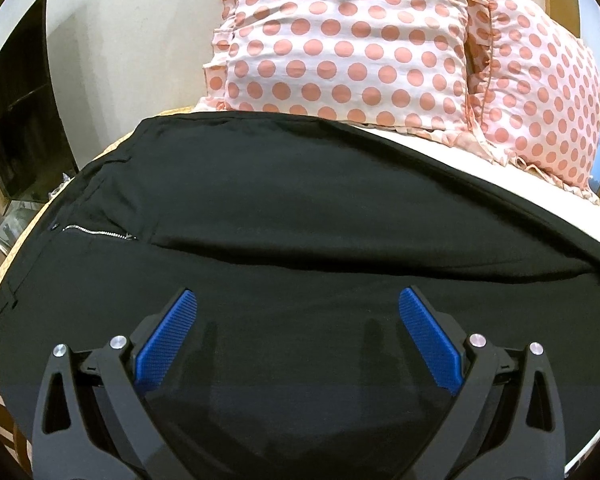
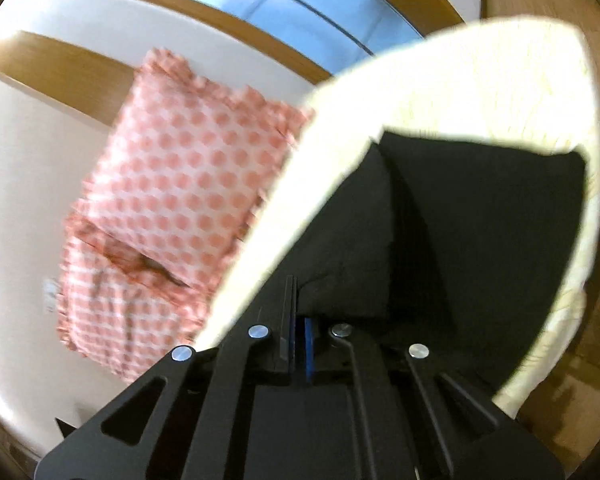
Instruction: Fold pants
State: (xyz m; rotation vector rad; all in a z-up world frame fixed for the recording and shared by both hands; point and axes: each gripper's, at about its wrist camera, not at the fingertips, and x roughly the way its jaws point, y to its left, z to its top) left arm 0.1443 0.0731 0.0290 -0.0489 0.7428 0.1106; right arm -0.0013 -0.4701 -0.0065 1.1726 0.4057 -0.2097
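Observation:
Black pants (image 1: 300, 208) lie spread across the cream bed (image 1: 440, 152), waistband and silver zipper (image 1: 95, 233) at the left, legs running right. My left gripper (image 1: 297, 312) hovers open just above the near leg, blue pads (image 1: 167, 340) wide apart and empty. In the blurred right wrist view the pants (image 2: 480, 220) stretch away over the bed (image 2: 460, 80). My right gripper (image 2: 297, 312) is shut on a fold of the black fabric, which covers its fingertips.
Two pink polka-dot pillows (image 1: 340, 40) lie at the head of the bed; they also show in the right wrist view (image 2: 179, 184). A dark TV screen (image 1: 15, 120) stands left of the bed. A wooden headboard (image 2: 139, 12) and window are behind.

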